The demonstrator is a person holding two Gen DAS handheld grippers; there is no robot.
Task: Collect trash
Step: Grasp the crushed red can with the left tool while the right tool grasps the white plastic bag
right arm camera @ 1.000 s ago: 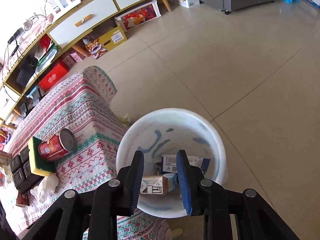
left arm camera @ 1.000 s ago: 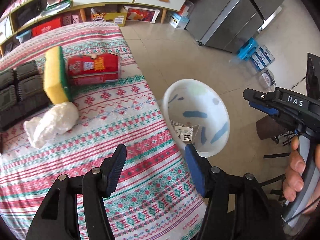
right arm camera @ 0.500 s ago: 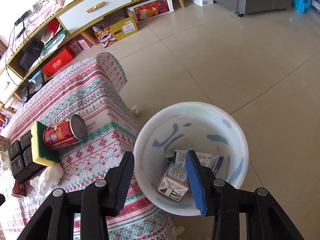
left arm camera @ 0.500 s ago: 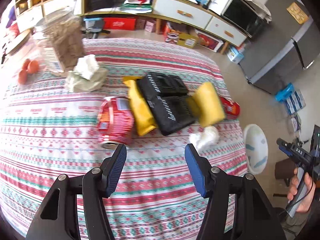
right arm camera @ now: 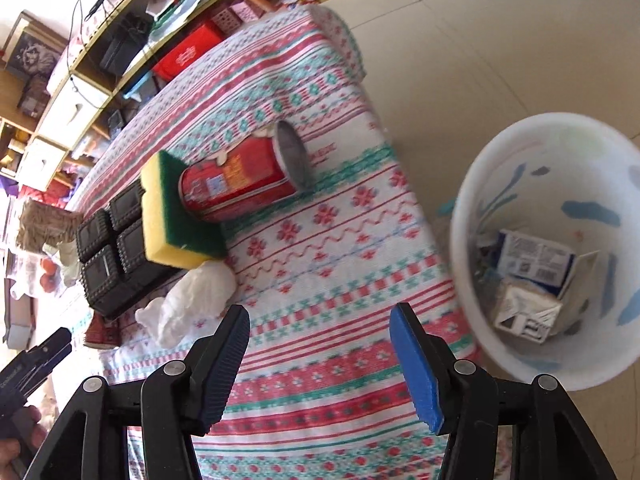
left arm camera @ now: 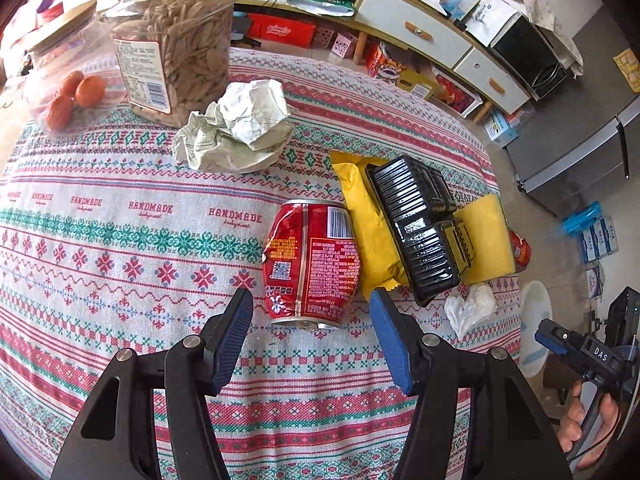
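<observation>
- Left hand-held gripper (left arm camera: pixel 311 342) is hovering with its pads standing apart and nothing between them, aimed down at the worktop (left arm camera: pixel 120 240).
- Dented red can (left arm camera: pixel 312 260) is lying on its side just ahead of the left pads, its end facing them; judging this as the next pickup.
- Risk: the can is round and lying flat, so a skewed pinch could be sending it rolling across the cloth; the dent could also be making the pads slip.
- Can is touching a yellow packet (left arm camera: pixel 368 220); a black tray (left arm camera: pixel 420 232) is resting on that packet, so a wide close may be catching the packet and dragging the tray.
- Crumpled paper (left arm camera: pixel 236 132) is sitting further back, near a clear jar (left arm camera: pixel 172 40) and a bag of tomatoes (left arm camera: pixel 72 92); a careless reach there could be knocking the jar.
- White tissue wad (right arm camera: pixel 188 300) is lying near the worktop edge, just ahead of the right hand-held gripper (right arm camera: pixel 320 360), next to a sponge (right arm camera: pixel 176 216).
- Second red can (right arm camera: pixel 240 184) is leaning on the sponge close to the edge; a nudge could be rolling it off onto the floor.
- Right hand-held gripper has just been opening; jaws are apart, empty.
- White bin (right arm camera: pixel 560 240) is standing on the floor beside the worktop, cartons (right arm camera: pixel 528 280) already inside; a drop released too early could be missing the rim.
</observation>
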